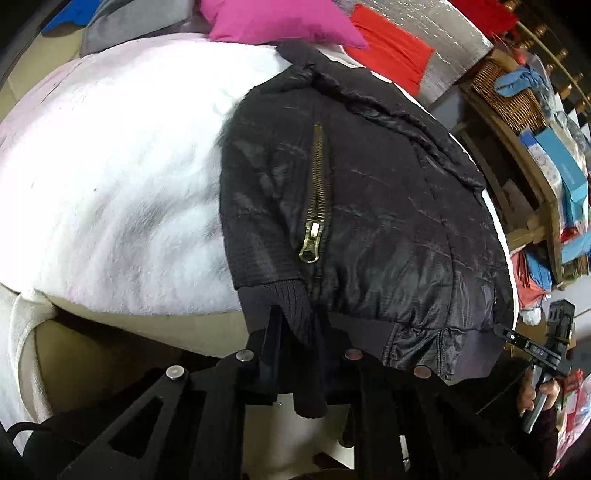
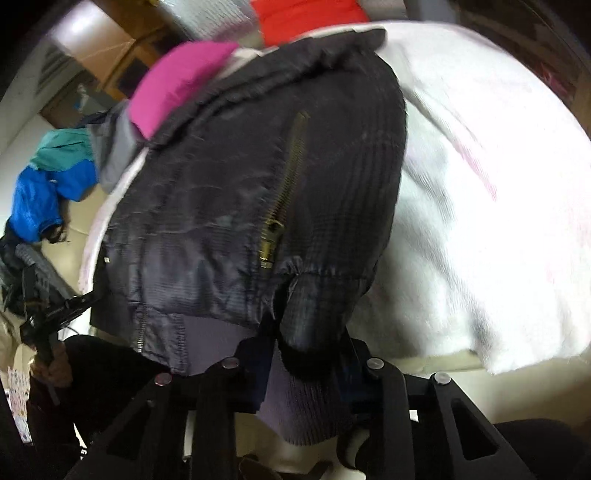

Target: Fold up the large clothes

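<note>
The left gripper (image 1: 295, 325) is clamped on the ribbed cuff (image 1: 280, 302) of the black jacket (image 1: 369, 206), its fingers pinched together with the knit bunched between them. That looks like a hold on a sleeve end at the near edge of the white blanket (image 1: 110, 177) — judged, the sleeve has been laid across the body and the cuff is being held to place or smooth it. The jacket lies on the right part of the blanket in this view, collar toward the far edge, brass zipper (image 1: 316, 206) running toward the cuff.

The right gripper (image 2: 306, 343) is likewise closed on dark ribbed fabric at the jacket's near hem (image 2: 295, 398); whether that is a second cuff or the waistband I cannot tell. Holding two near points would keep the bulky padding from sliding while folding.

Much is hard to read — the right wrist view is motion-blurred, the jacket's lower edge is cut off behind both gripper frames, and any sleeve tucked underneath is hidden. A pink garment (image 1: 280, 22) and red cloth (image 1: 391, 48) sit beyond the blanket's far edge
</note>
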